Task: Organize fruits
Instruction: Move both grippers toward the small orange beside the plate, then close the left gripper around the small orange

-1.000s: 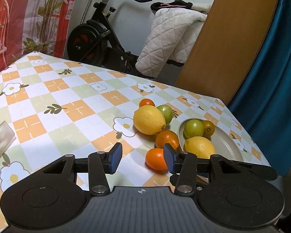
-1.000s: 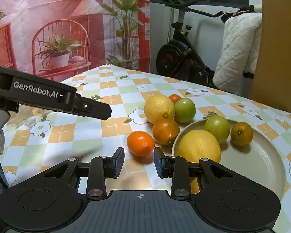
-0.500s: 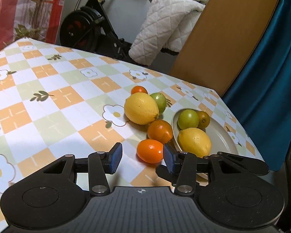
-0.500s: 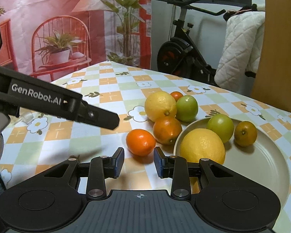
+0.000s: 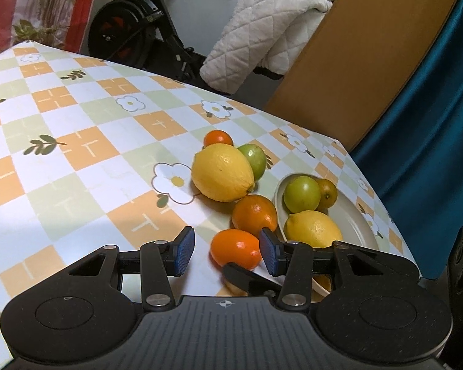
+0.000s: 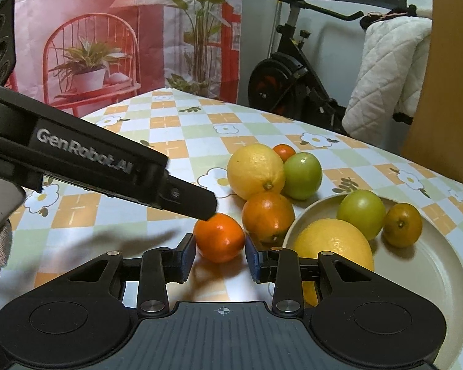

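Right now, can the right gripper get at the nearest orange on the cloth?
Probably yes: the right gripper is open, with the orange just ahead. But the left gripper is crowding that same fruit.

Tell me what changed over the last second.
Both grippers closed in on the near orange: the right gripper now straddles it, jaws open, and the left gripper has come down beside it, open too. Nothing is gripped. The fruits and plate stayed put.

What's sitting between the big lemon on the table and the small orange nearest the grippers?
A darker orange, seen in the right wrist view.
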Demonstrator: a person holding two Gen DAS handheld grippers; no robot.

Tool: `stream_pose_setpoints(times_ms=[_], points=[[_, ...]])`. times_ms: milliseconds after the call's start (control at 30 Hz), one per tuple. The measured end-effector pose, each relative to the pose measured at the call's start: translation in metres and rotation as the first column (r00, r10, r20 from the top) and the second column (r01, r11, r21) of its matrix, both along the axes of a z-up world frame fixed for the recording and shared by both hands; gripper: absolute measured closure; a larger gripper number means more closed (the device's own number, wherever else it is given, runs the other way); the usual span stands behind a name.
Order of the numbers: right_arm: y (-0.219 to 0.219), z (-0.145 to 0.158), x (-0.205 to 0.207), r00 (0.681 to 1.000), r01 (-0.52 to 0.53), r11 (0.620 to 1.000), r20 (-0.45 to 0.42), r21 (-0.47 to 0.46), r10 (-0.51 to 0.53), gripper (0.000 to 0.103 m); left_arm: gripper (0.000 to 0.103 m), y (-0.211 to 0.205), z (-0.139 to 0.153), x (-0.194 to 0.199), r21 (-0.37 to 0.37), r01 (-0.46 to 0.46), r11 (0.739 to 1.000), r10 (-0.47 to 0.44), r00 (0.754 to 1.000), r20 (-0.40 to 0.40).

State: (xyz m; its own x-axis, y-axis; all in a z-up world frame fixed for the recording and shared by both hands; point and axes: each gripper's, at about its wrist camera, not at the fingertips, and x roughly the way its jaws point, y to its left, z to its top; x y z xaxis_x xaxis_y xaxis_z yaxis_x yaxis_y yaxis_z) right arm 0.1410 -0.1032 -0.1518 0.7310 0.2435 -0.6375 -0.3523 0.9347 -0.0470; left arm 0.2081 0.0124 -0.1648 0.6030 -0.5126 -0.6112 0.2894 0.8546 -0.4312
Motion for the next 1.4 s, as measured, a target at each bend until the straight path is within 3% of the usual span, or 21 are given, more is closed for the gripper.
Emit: stream_pose_setpoints(times_ms=[700, 1400], points=[[0.005, -0.010, 0.003, 1.000, -0.007, 1.000, -0.031, 0.006, 0.007, 0.071, 0.058, -0.012, -0.020, 0.009, 0.017, 0.036, 0.999, -0.035, 0.999, -0.028], [-0.004, 0.010, -0.016, 0.999, -0.013, 0.998, 0.053, 0.058, 0.009, 0.073, 0.058, -0.014, 0.005, -0.013, 0.017, 0.038, 0.999, -0.039, 0.998, 0.057]])
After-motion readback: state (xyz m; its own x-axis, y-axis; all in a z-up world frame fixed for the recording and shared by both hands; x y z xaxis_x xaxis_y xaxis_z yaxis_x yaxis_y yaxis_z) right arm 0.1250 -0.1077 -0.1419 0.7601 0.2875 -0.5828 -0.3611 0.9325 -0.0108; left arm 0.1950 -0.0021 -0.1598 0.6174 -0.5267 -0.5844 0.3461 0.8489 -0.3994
